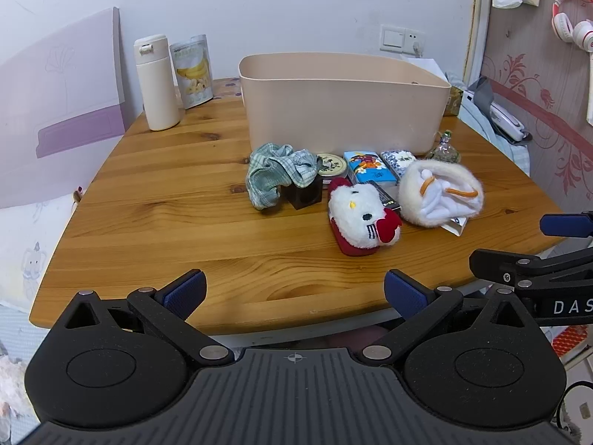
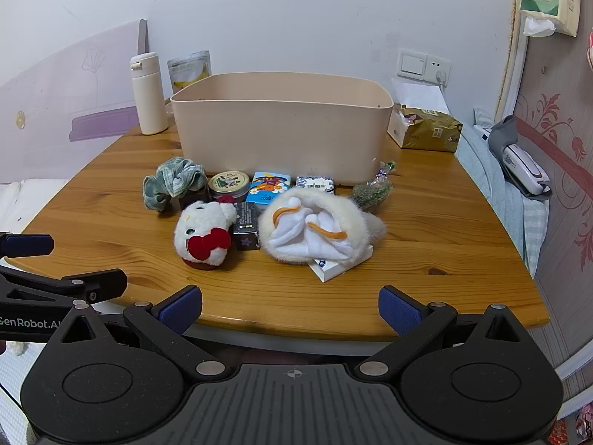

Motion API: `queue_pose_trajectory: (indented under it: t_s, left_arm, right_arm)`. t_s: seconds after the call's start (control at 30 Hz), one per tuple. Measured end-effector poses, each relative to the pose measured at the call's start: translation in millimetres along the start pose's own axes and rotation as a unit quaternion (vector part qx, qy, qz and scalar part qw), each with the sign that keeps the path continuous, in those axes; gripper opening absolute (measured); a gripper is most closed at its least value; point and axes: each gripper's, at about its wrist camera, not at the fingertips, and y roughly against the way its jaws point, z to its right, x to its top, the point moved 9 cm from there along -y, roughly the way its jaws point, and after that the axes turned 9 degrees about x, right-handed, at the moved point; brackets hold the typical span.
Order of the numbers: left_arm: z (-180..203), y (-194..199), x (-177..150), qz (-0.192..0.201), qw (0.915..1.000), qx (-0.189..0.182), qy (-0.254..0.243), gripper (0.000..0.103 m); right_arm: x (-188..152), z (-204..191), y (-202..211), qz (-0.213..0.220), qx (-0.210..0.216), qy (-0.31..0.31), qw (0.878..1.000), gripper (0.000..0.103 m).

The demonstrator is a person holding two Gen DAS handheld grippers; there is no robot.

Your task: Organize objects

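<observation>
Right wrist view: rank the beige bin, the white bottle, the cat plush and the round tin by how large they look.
1. Beige bin, by far the largest.
2. Cat plush and white bottle: about equal in apparent size; the plush is nearer the camera, so unranked.
3. Round tin, the smallest.

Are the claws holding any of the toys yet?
No. The left claw and right claw are both open and empty, hanging over the near edge of the wooden table.
</observation>
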Motion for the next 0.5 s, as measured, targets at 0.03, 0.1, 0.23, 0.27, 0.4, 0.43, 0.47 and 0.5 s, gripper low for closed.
queue_pose_trajectory:
  t_s: [0.03,0.1,0.23,0.27,0.4,0.43,0.47,0.5]
  left_arm:
    - [0.0,0.0,0.0,0.000,1.0000,0.000,0.000,0.103]
    - [0.6,-0.1,0.1,0.001,1.0000,0.000,0.000,0.103]
    - [0.6,0.0,0.5,0.000,1.0000,0.000,0.000,0.103]
    - [0.8,-0.1,0.6,0.000,1.0000,0.000,0.001,0.103]
    - [1.0,0.0,0.5,0.001,1.0000,0.001,0.000,0.103]
    - [1.5,0.0,0.8,0.001,1.0000,0.001,0.000,0.103]
    - [1.8,-0.1,1.0,0.001,1.0000,0.001,0.001,0.103]
    - [1.6,-0.2,1.3,0.002,1.0000,0.001,0.001,0.103]
  right_arm:
    - [0.1,0.0,0.1,0.000,0.000,0.000,1.000,0.103]
    - [0.3,-0.1,0.1,0.000,0.000,0.000,1.000,0.103]
    - [0.6,0.0,0.0,0.000,-0.001,0.000,1.000,0.103]
    - [0.5,0.1,-0.1,0.000,-0.001,0.000,1.000,0.103]
    - [0.2,0.1,0.1,0.000,-0.001,0.001,1.000,0.103]
    - [1.1,0.3,-0.1,0.000,-0.001,0.001,1.000,0.103]
    - [1.2,0.4,0.0,0.000,-0.001,0.001,1.000,0.103]
    - [1.6,0.7,-0.1,0.000,0.000,0.002,1.000,0.103]
